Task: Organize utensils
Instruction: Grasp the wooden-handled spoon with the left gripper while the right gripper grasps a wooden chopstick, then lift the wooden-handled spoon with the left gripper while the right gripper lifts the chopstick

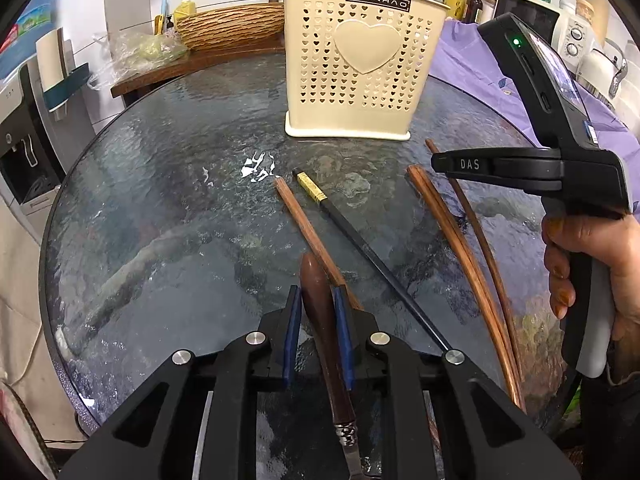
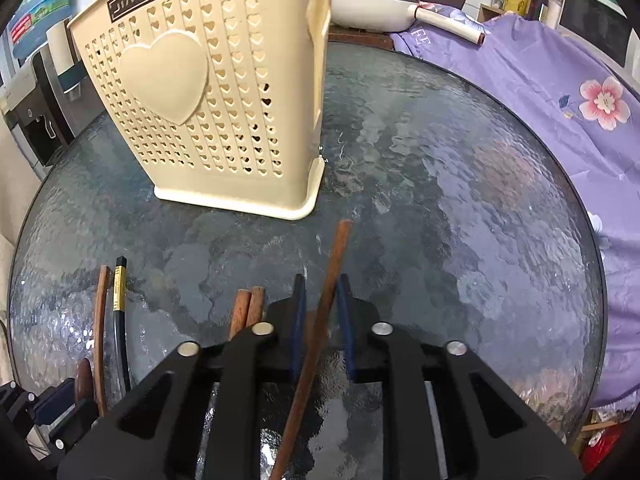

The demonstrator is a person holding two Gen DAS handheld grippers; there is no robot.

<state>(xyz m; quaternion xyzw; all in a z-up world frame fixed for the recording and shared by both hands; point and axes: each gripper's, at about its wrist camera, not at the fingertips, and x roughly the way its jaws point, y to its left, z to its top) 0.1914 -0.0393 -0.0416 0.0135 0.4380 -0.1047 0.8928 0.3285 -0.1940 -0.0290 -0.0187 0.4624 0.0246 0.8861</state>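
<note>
Glass table [image 2: 460,208] held a basket [image 2: 208,92] at eleven o'clock. My left claw [image 1: 317,300] and right claw [image 2: 322,292] sat half-open around a knife handle [image 1: 320,300] and a chopstick [image 2: 320,320]; I needed to squeeze squarely.

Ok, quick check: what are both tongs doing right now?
Left tongs: around the brown wooden handle, pads close beside it; firm grip cannot be told.
Right tongs: open, straddling a brown chopstick.

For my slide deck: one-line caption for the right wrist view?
Right hand-held gripper straddles a wooden chopstick before the cream utensil holder.
</note>
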